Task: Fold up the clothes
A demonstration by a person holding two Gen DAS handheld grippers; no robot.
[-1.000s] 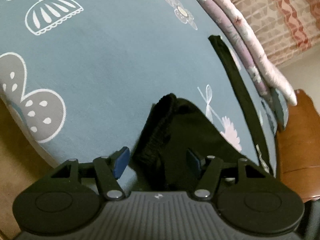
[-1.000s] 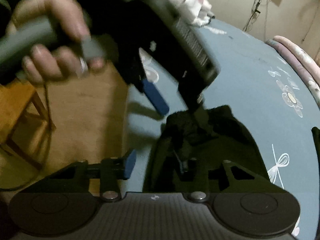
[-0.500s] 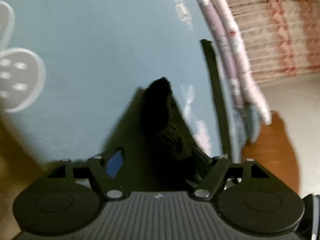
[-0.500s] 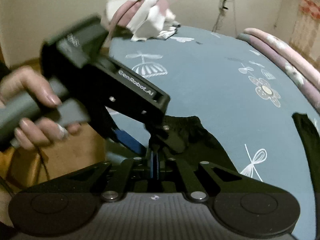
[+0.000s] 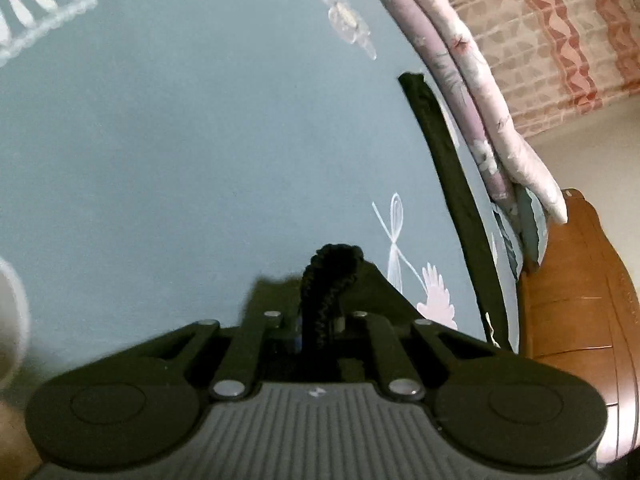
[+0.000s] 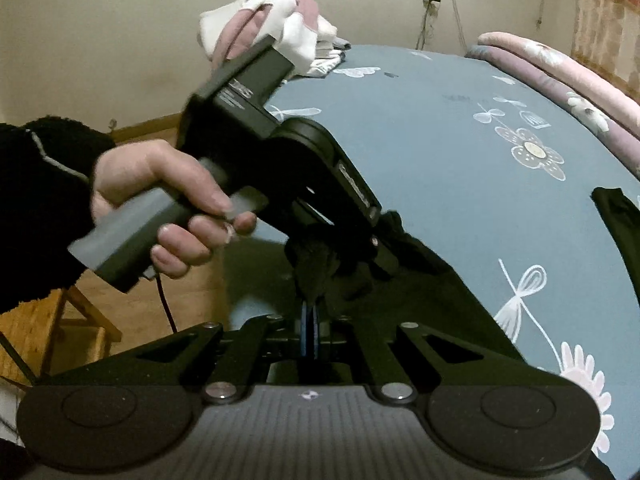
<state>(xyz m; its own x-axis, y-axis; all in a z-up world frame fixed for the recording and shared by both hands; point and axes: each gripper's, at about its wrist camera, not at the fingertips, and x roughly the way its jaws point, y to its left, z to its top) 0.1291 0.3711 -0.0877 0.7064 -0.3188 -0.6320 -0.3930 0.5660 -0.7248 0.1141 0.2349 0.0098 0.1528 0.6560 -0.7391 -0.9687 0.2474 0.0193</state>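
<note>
The left gripper (image 5: 320, 320) has just been closing, and its jaws now pinch a bunched, ribbed edge of the black garment (image 5: 328, 280), which stands up in a dark ridge between the fingers. The right gripper (image 6: 310, 334) has its blue pads (image 6: 305, 332) pressed nearly together, a fold of the same garment (image 6: 320, 272) caught at their tips. In the right wrist view the left gripper (image 6: 340, 256) reaches in from the left and meets the cloth just ahead of the right one, so both grips sit close together on one lifted bunch; a hand (image 6: 160, 200) in a black sleeve (image 6: 36, 208) holds its grey handle. The rest of the garment spreads down and away to the right over the blue bed (image 5: 200, 140), whose sheet is printed with white flowers. A second strip of black cloth (image 5: 452, 184) lies apart, near the rolled pink quilt (image 5: 480, 92) at the far edge. A pile of white and pink clothes (image 6: 272, 28) sits at the bed's far end. There is white lettering on the left gripper's body, too blurred to read.
</note>
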